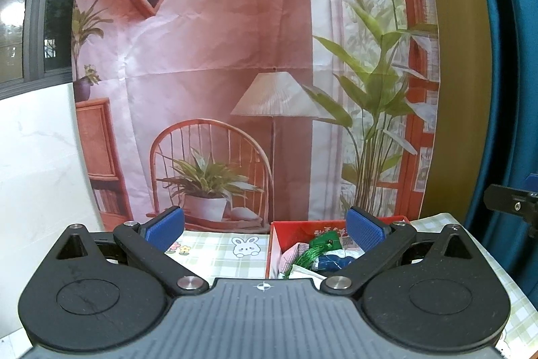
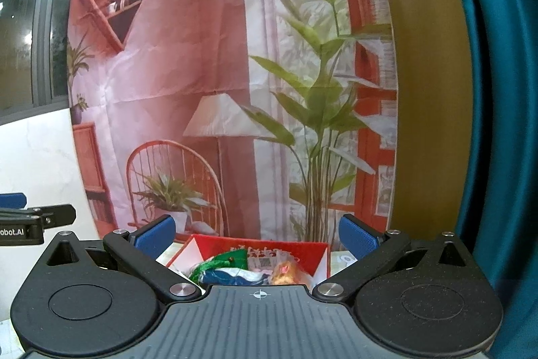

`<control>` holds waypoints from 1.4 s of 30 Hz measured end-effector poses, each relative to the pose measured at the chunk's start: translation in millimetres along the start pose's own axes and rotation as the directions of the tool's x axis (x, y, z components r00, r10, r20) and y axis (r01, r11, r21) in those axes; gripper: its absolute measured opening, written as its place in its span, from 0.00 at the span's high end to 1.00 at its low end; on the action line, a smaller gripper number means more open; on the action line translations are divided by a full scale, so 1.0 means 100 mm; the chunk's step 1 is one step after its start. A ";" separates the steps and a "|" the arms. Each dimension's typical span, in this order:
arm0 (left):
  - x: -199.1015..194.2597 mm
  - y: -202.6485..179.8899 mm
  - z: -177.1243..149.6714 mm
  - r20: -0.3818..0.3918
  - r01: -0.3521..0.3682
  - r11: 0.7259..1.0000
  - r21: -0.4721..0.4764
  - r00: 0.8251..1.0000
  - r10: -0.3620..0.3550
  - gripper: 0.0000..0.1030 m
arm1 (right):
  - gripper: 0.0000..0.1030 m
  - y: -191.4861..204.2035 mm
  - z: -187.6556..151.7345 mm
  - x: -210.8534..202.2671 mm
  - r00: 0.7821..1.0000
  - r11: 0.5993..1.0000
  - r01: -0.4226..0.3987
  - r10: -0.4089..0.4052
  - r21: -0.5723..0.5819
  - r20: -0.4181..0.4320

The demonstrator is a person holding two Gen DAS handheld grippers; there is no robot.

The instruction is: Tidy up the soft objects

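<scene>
- I am holding the left gripper with its blue pads spread wide and nothing between them.
- I am holding the right gripper the same way: released, empty, pads well apart.
- The red box is sitting on the checked tablecloth just ahead of both tools, low in each view, with the printed backdrop hanging behind it at the far side.
- Soft things are lying heaped inside it: a green tinsel piece, a blue-and-white cloth and an orange plush.
- From the left wrist the box is lying ahead and to the right; from the right wrist it is nearly centred between the pads, so I judge the right tool better lined up.
- The box's long side is running left to right across the right wrist view.
- I cannot tell whether any soft thing is waiting outside the box.
</scene>
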State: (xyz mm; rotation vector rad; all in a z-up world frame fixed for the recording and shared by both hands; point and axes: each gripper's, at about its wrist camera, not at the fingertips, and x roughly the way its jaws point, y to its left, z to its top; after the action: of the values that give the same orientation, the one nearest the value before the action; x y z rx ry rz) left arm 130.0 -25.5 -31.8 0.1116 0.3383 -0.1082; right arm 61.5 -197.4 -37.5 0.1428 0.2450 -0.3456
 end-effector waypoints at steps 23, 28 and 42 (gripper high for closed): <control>-0.05 0.02 0.02 -0.009 -0.025 1.000 -0.018 1.000 0.025 0.00 | 0.00 0.01 0.04 -0.06 1.000 1.000 0.003 -0.003 -0.006 -0.026; -0.04 0.04 0.01 -0.017 -0.021 1.000 -0.022 1.000 0.021 0.00 | 0.00 0.00 0.03 -0.05 0.999 1.000 0.001 -0.001 -0.005 -0.039; 0.00 0.08 0.00 -0.030 -0.021 0.999 -0.035 0.999 0.020 0.00 | 0.00 -0.05 0.01 0.02 0.998 1.000 0.007 -0.006 0.010 -0.063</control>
State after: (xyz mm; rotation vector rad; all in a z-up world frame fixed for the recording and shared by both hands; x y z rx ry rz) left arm 130.9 -17.9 -30.7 0.0813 0.3683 -0.0802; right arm 62.0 -203.0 -37.7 0.1626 0.3057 -0.3490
